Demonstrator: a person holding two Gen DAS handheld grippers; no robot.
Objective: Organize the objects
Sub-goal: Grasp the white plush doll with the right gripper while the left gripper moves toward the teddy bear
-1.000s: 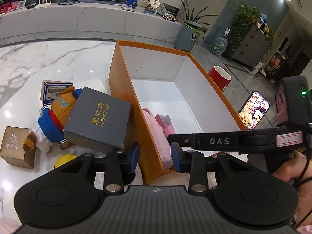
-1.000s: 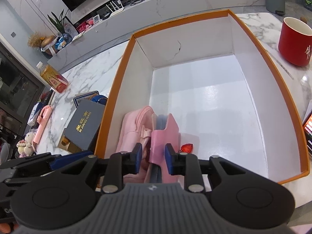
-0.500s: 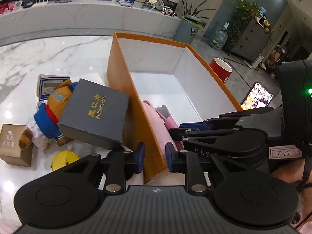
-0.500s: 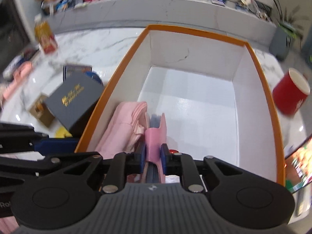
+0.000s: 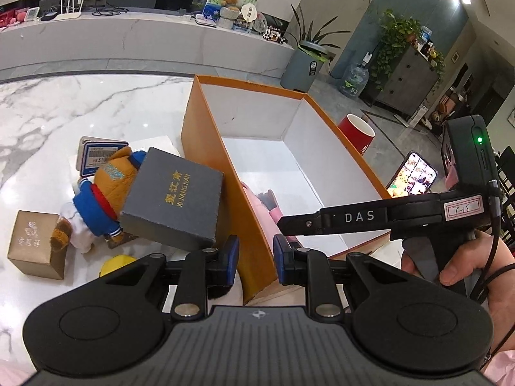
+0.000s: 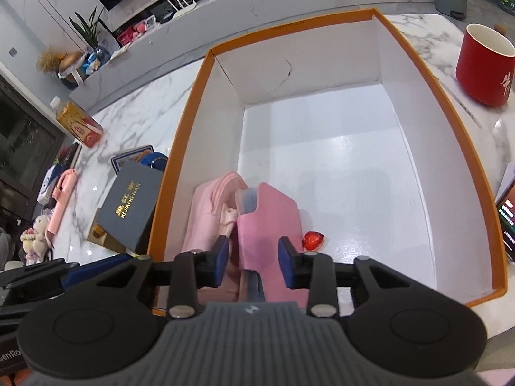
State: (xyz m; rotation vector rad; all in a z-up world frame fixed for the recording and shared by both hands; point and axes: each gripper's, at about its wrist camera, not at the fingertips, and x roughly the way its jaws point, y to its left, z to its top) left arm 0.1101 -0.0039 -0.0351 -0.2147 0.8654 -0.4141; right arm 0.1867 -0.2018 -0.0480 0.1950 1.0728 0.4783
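An orange box (image 5: 206, 148) with a white inside (image 6: 338, 160) stands on the marble table. In its near left corner lie a pink cloth bundle (image 6: 209, 215), a pink case (image 6: 267, 222) and a small red wrapped sweet (image 6: 313, 238). My right gripper (image 6: 253, 263) is open, its jaws on either side of the pink case and apart from it. My left gripper (image 5: 256, 257) is open and empty, straddling the box's near left wall. A dark grey box (image 5: 173, 199) with gold letters leans against that wall outside, on a teddy bear (image 5: 96, 199).
A gold carton (image 5: 35, 247), a yellow object (image 5: 116, 262) and a card (image 5: 99, 154) lie left of the box. A red cup (image 6: 486, 64) and a lit phone (image 5: 412, 177) stand right of it. A pink item (image 6: 62, 189) and small plush (image 6: 33, 238) lie far left.
My right gripper was shut on the pink case; its jaws have opened and the case now rests in the box. My left gripper has opened a little and stays over the box wall.
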